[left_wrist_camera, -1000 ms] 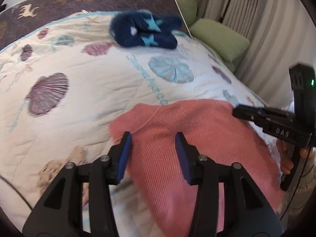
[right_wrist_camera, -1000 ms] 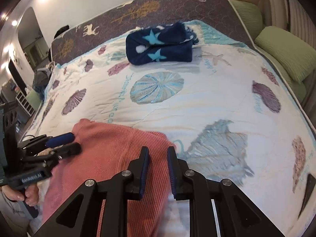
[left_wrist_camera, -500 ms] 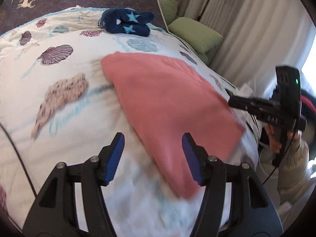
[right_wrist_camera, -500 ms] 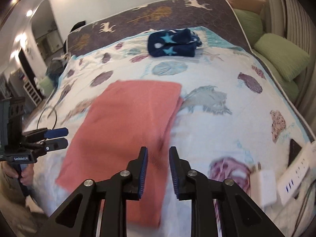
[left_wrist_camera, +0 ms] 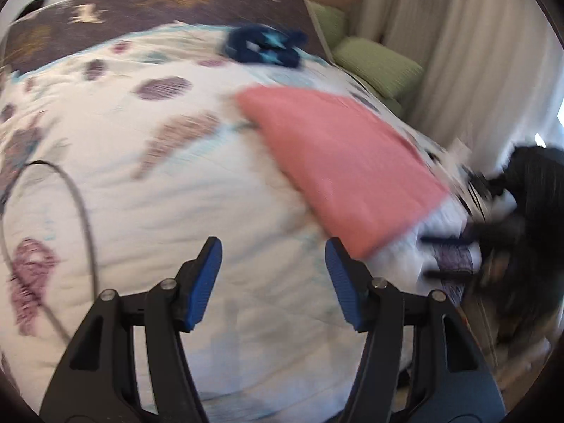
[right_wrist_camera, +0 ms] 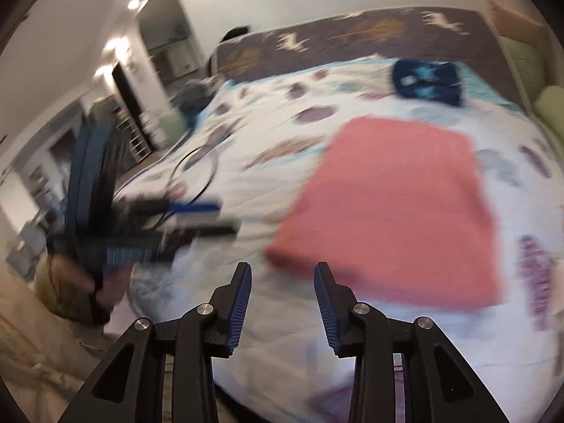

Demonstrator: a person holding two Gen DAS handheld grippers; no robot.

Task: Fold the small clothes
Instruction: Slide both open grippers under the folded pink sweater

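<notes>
A folded pink garment [left_wrist_camera: 345, 162] [right_wrist_camera: 394, 208] lies flat on the shell-patterned quilt [left_wrist_camera: 141, 183] [right_wrist_camera: 268, 162]. My left gripper [left_wrist_camera: 273, 250] is open over bare quilt, just left of the garment's near corner, with nothing between its fingers. My right gripper [right_wrist_camera: 282, 275] hangs near the garment's front left corner, its jaws opening and empty. Each gripper shows as a blurred dark shape in the other's view: the right gripper [left_wrist_camera: 454, 253] at the right edge, the left gripper [right_wrist_camera: 197, 218] at the left. A folded navy star-print garment [left_wrist_camera: 264, 47] [right_wrist_camera: 426, 83] rests near the headboard.
Green pillows [left_wrist_camera: 377, 63] and curtains [left_wrist_camera: 476, 53] line the bed's right side. A dark cable [left_wrist_camera: 81, 211] [right_wrist_camera: 194, 172] loops over the quilt's left part. The bed's front edge lies just below both grippers. Furniture and a doorway [right_wrist_camera: 165, 46] stand at the left of the room.
Both grippers have pulled back from the pink garment toward the bed's front edge. The left jaws widened first; the right jaws, nearly shut earlier, have spread. The garment stays flat on the quilt.
</notes>
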